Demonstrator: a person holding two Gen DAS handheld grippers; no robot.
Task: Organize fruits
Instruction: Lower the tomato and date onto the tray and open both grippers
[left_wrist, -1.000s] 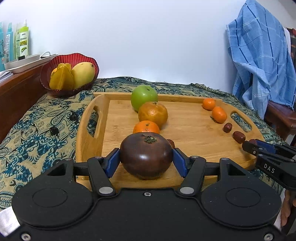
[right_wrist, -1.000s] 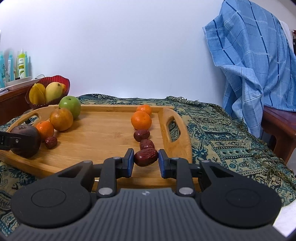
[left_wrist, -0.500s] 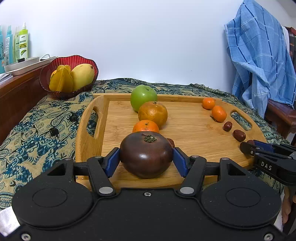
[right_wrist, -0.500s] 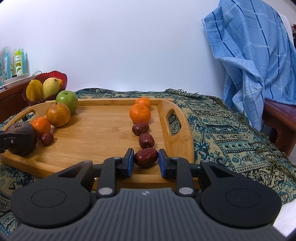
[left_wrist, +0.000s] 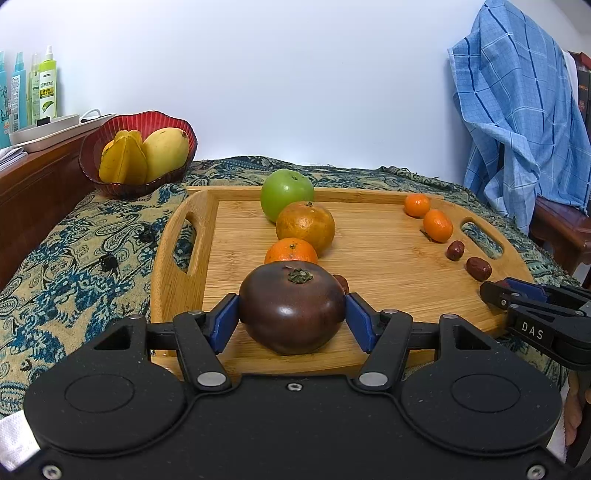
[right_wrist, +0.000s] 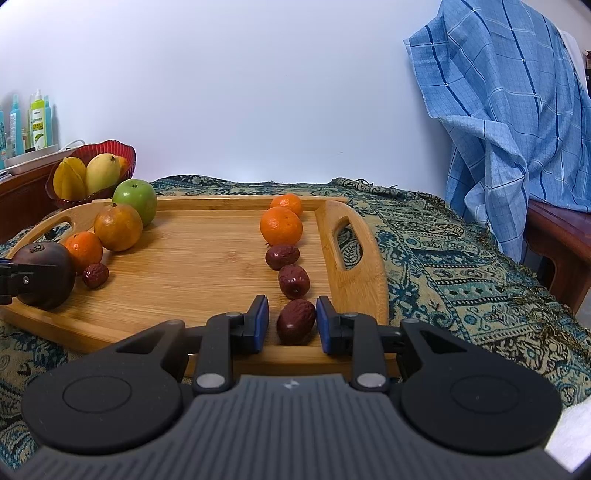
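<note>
Left wrist: L claw grips dark fruit, R claw slack round date, both at tray edge.

A lived-in home: patterned cloth over the table, fruit bowl, blue shirt draped on furniture.

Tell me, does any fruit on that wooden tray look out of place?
One does. A lone red date lies in the left row beside the small orange and the dark fruit, while the other three dates line up in the right row on the tray. Nothing looks spilled or damaged.
</note>
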